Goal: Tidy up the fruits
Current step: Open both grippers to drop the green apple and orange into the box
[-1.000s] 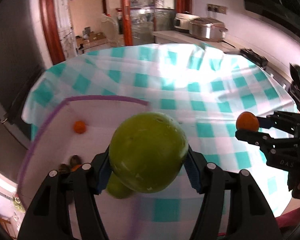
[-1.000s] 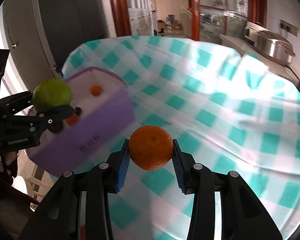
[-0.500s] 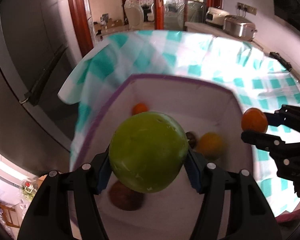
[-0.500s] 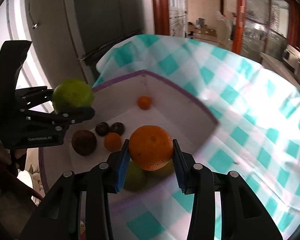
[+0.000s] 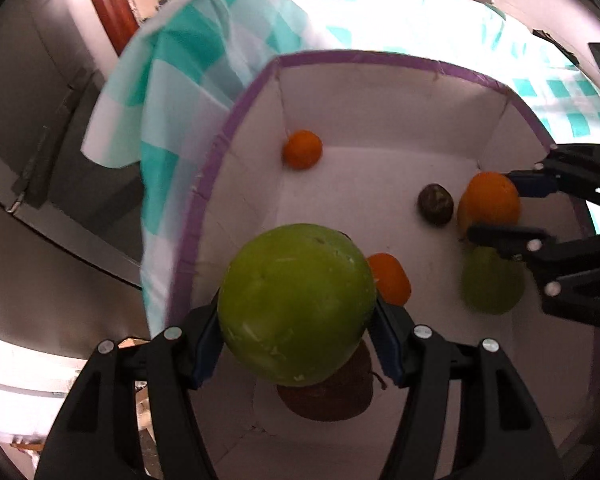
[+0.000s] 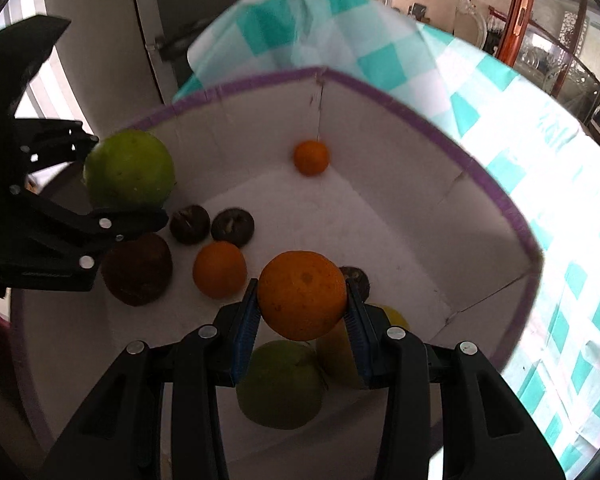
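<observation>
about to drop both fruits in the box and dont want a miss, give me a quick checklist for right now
1. Left gripper clamped on the large green round fruit: ok.
2. Right gripper clamped on the round orange: ok.
3. Both fruits inside the rim of the purple-edged white box: ok.
4. Bare floor under the green fruit: not ok, a brown fruit lies below.
5. Bare floor under the orange: not ok, a green fruit lies below.
6. Height above the floor: cannot tell.

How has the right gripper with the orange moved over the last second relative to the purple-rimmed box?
Yes. The right gripper, shut on the orange, went from over the checkered tablecloth to above the inside of the box.
</observation>
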Action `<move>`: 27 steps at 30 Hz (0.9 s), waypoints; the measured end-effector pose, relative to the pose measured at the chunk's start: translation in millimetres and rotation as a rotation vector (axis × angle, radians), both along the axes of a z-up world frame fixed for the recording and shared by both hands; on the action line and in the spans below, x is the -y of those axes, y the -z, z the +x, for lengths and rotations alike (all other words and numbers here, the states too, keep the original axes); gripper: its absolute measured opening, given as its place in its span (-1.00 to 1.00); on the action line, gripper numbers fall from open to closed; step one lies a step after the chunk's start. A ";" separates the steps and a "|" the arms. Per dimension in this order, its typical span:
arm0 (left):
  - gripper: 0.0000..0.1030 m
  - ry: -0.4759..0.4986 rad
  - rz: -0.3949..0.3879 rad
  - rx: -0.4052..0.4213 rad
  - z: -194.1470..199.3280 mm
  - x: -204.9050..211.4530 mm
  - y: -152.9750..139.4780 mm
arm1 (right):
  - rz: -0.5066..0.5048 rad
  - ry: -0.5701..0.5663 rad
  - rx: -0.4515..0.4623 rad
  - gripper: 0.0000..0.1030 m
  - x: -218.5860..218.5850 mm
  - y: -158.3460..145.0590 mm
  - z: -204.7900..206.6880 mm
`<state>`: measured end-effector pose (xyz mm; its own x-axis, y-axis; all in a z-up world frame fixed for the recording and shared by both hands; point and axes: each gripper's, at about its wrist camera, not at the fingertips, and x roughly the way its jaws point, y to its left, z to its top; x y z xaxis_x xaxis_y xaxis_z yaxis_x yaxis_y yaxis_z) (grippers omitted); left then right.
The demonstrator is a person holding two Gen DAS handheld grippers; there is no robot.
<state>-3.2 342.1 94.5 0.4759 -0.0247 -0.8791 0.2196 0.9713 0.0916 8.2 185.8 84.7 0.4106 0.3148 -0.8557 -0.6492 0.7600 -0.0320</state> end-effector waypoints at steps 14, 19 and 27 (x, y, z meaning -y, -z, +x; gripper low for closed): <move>0.40 0.060 0.072 0.022 2.6 6.1 2.6 | -0.045 0.074 -0.014 0.04 -1.7 5.9 9.0; 0.56 0.091 0.062 0.045 -2.6 9.0 -1.7 | -0.062 0.090 0.017 0.17 -1.6 4.1 5.3; 0.88 0.033 0.030 0.209 -14.1 -3.6 -42.9 | -0.067 0.148 0.053 0.67 2.4 -2.8 3.0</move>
<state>-17.3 345.6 137.5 0.6471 -0.0185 -0.7621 0.2240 0.9602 0.1669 11.2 183.4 87.5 0.4935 0.1908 -0.8485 -0.5263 0.8423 -0.1167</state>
